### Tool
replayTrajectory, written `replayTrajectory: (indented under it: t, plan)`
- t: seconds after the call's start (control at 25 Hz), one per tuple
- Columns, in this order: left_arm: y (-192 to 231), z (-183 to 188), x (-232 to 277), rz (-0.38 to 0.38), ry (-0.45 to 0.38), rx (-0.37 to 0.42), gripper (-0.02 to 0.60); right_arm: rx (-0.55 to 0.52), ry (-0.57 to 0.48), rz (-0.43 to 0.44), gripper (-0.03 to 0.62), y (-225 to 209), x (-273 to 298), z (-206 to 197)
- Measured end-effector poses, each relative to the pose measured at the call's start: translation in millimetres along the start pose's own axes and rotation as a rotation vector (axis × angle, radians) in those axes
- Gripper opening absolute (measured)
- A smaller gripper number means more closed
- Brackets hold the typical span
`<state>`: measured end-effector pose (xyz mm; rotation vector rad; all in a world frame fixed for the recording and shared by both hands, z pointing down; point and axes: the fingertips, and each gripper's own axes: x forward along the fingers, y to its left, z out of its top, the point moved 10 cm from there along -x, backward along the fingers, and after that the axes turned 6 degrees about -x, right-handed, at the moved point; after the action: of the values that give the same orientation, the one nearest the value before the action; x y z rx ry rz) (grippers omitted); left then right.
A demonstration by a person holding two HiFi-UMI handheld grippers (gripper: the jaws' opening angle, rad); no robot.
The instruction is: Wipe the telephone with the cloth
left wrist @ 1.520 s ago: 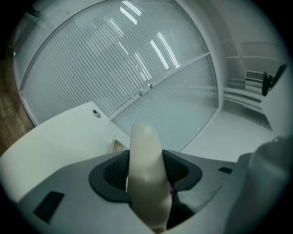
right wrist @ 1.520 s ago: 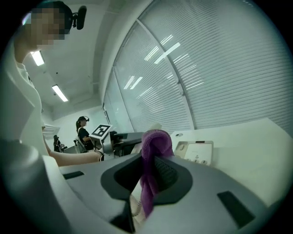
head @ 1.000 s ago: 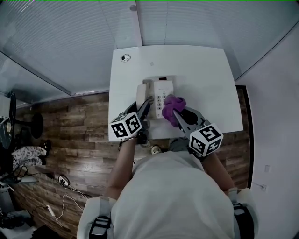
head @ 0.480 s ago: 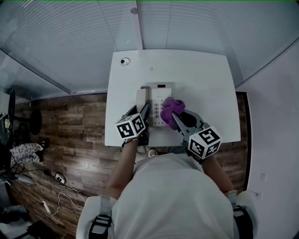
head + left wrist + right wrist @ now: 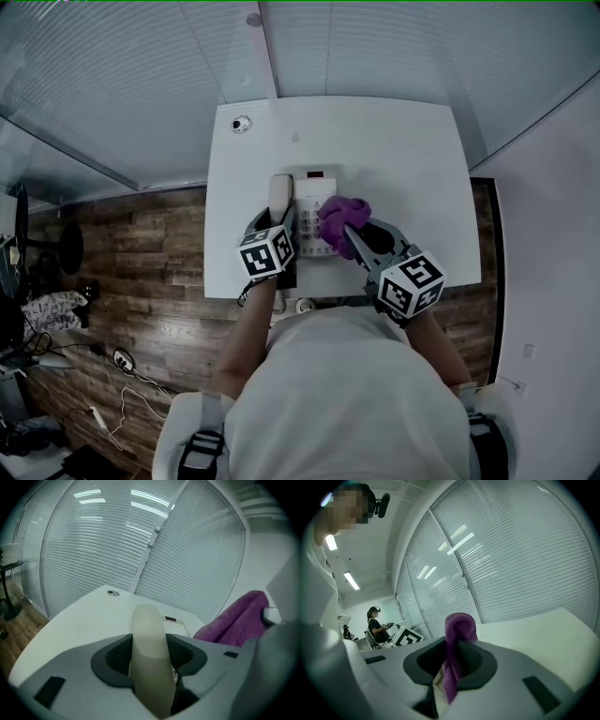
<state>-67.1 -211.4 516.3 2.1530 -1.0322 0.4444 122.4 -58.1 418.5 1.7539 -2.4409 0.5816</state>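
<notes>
Jaws of the left gripper (image 5: 281, 218) clamp the cream handset (image 5: 149, 667) of the telephone (image 5: 317, 187), while the right gripper (image 5: 452, 660) pinches the purple cloth (image 5: 459, 625) (its bunched end pokes past the jaw tips, over the keypad (image 5: 315, 225)) above the white table (image 5: 403, 159).

You, in a pale top (image 5: 347, 394), work with grey, dark-padded tools: the left gripper (image 5: 282, 217) and right gripper (image 5: 345, 225) each carry a black-and-white marker cube at the rear.
</notes>
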Motion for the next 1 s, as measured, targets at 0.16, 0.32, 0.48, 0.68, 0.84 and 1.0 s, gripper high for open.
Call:
replayTrajectory:
  t: [0.16, 0.32, 0.48, 0.68, 0.84, 1.0]
  plan:
    - [-5, -1, 9, 0.037, 0.006, 0.040, 0.225, 0.007, 0.006, 0.000, 0.069, -5, 0, -1]
    - [-10, -3, 11, 0.060, -0.002, 0.077, 0.227, 0.012, 0.008, -0.003, 0.069, -8, 1, -1]
    - [-10, -4, 12, 0.063, -0.003, 0.080, 0.225, 0.016, 0.004, 0.008, 0.069, -9, 4, -1]
    - [-10, -2, 10, -0.010, 0.015, 0.060, 0.241, 0.017, 0.001, 0.011, 0.069, -5, 5, -1]
    - [-7, -2, 4, -0.063, 0.013, 0.022, 0.284, 0.013, 0.002, 0.007, 0.069, 0, 4, -1]
    - [-5, -1, -7, -0.075, -0.010, 0.017, 0.284, 0.013, 0.000, -0.002, 0.069, 5, 2, -3]
